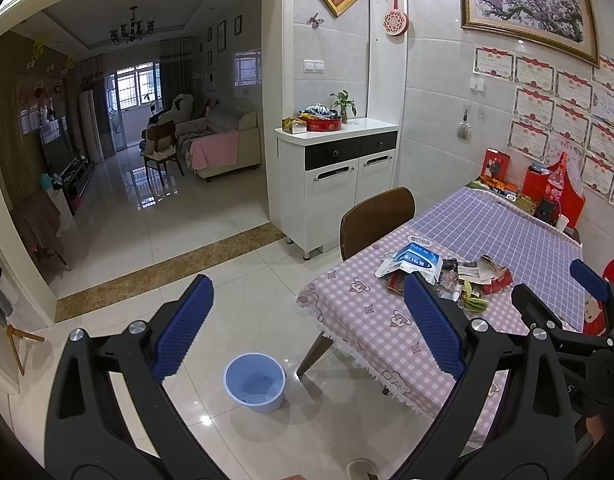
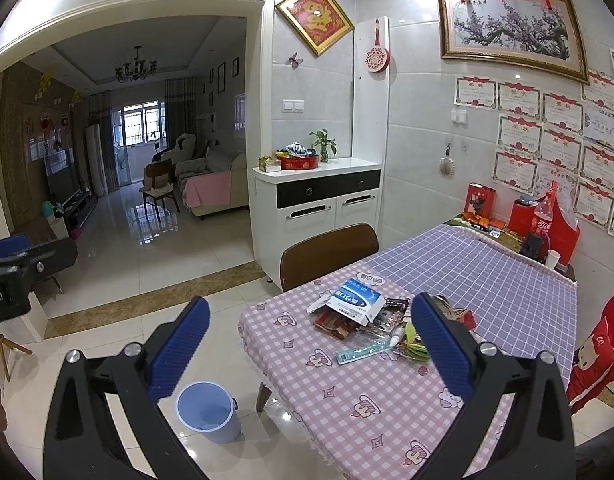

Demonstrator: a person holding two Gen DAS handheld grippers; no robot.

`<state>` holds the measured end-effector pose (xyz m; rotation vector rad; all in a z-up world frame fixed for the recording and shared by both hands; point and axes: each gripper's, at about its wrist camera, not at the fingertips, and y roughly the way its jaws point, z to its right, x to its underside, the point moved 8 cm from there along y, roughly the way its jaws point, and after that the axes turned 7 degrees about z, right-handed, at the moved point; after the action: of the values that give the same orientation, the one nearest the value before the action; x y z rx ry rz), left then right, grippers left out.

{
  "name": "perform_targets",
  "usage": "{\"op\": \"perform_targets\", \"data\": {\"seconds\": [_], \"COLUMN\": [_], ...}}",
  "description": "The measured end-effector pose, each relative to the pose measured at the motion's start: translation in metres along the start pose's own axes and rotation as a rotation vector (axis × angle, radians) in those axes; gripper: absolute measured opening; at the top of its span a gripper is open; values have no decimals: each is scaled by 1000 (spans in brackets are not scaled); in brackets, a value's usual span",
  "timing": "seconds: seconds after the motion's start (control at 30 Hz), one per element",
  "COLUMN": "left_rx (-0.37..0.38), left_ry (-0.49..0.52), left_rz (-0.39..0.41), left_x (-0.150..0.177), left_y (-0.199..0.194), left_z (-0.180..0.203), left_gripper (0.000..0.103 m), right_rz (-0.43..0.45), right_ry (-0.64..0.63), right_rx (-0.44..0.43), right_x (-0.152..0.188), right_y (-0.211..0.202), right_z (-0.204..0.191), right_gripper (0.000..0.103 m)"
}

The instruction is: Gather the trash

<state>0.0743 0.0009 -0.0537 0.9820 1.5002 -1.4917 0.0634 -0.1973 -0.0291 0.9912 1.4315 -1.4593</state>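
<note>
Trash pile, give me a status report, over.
Left gripper and right gripper open, empty. Trash pile untouched on table. Blue bin on floor beside table. Nothing in the way.

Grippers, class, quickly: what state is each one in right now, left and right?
Left gripper: open, holding nothing, above the floor near the bin.
Right gripper: open, holding nothing, in front of the trash.

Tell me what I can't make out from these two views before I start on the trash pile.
- Trash pile, right wrist view: its right part sits behind the right gripper finger.
- Same pile, left wrist view: the left gripper finger covers its near side, including the teal packet.
- Blue bin, right wrist view: its left rim is behind a finger.
- Print on the blue-and-white carton: too small to read.
</note>
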Motion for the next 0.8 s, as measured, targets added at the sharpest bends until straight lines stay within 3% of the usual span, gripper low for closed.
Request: {"op": "perform_targets", "data": {"seconds": [0.8], "left_rx": [2], "left_ry": [-2], "left_rz": [-9], "left_x": [6], "left_y": [6], "left_z": [-3], "left_gripper": [94], "right_rz": [-8], "right_ry": [-3], "right_rx": [-27], "right_x": [-4], "right_y": [8], "right_z": [-16], "right_gripper": [99]}}
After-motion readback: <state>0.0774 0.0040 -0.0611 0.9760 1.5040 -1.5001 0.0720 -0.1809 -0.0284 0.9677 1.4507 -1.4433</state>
